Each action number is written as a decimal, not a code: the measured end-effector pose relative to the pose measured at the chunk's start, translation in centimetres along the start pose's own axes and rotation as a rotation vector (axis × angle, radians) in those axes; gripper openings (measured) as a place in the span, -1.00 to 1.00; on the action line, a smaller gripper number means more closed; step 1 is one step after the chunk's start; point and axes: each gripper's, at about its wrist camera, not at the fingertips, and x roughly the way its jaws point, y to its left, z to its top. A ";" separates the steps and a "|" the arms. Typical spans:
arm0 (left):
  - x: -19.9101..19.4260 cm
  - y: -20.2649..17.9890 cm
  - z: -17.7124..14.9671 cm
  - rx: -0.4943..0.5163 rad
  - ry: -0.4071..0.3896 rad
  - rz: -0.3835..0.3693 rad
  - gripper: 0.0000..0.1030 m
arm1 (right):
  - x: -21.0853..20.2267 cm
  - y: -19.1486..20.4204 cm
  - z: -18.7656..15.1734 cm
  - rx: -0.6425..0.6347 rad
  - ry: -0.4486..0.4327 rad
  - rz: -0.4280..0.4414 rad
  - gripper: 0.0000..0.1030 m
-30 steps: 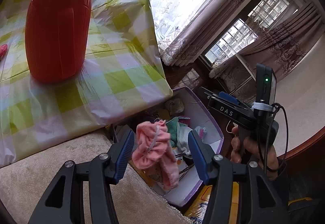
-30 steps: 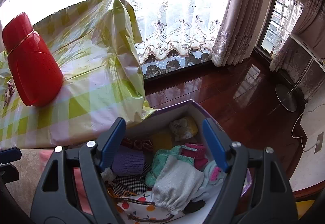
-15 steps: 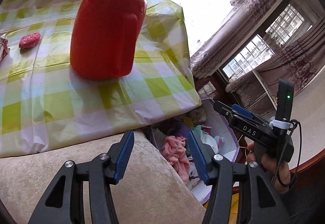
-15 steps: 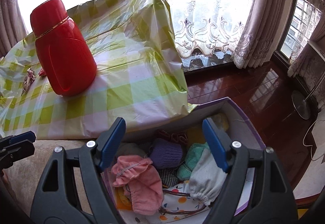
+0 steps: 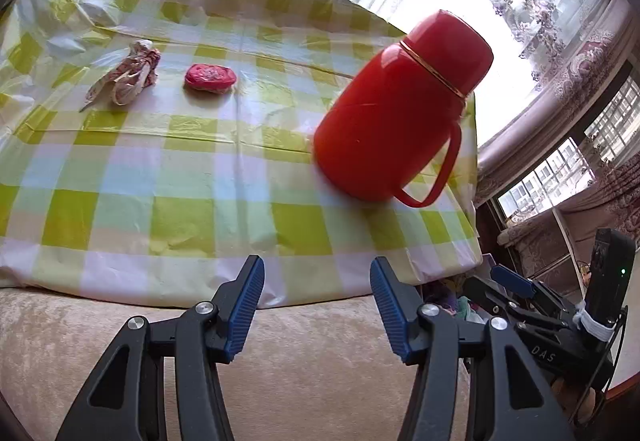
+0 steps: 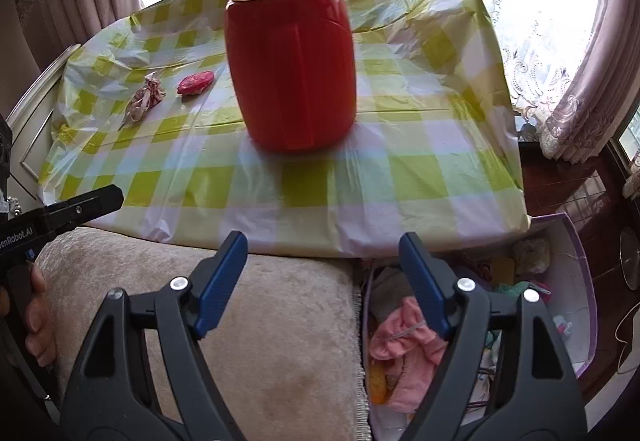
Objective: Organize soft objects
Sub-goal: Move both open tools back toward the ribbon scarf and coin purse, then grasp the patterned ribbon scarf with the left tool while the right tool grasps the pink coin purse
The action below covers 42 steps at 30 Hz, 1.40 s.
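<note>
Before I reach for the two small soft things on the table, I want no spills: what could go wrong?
The tall red thermos stands between the open right tongs and the red pouch, so a straight reach could topple it. The thin checked cloth is wrinkled and may drag along with the floral bundle.

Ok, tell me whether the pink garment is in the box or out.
In. The pink garment lies inside the purple-walled box, on other clothes; neither tool holds it.
</note>
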 end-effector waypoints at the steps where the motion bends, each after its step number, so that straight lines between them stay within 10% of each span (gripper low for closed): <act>1: -0.3 0.9 0.2 -0.013 -0.011 0.013 0.09 | 0.3 1.0 0.2 -0.016 0.006 0.018 0.56; 23: -1.3 14.4 10.5 -0.190 -0.186 0.213 0.21 | 9.7 17.3 9.7 -0.182 -0.021 0.176 0.56; 42: 9.2 18.8 19.3 -0.114 -0.060 0.262 0.58 | 20.8 19.4 18.8 -0.162 -0.028 0.093 0.76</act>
